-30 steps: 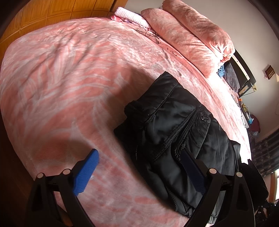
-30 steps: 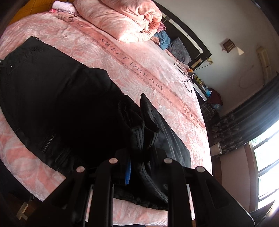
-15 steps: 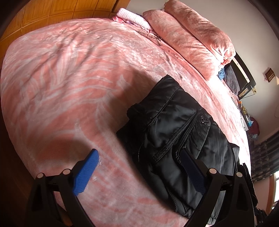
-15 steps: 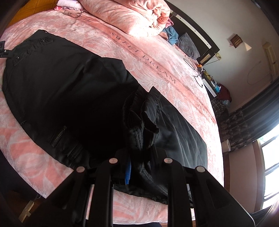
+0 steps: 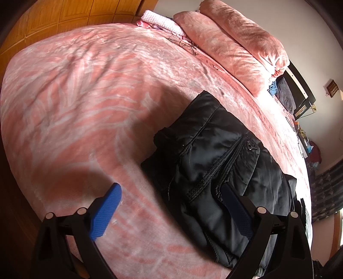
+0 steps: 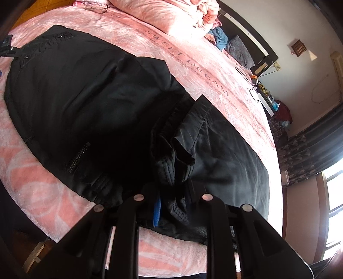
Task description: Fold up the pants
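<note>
My left tongs [image 5: 169, 206] stand wide with nothing between them, over the near edge of the bed [image 5: 70, 103]. My right tongs [image 6: 171, 206] pinch a bunched fold of the black pants [image 6: 90, 103], which lie across the pink bedspread. Rolled blankets [image 5: 233, 43] and eyeglasses [image 6: 96, 8] lie beyond, well apart.

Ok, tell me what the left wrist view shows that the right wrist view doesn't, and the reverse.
Left wrist only: the left hand-held gripper open, its blue pads apart, one over the bare bedspread, one over the pants' snap pocket; wood panelling behind.

Right wrist only: the right hand-held gripper shut on a bunched fold of pants, the "SWEET DREAM" lettering, a zipper, the window.

Both: black pants on the pink bed, pink bedding rolled by the wall.
</note>
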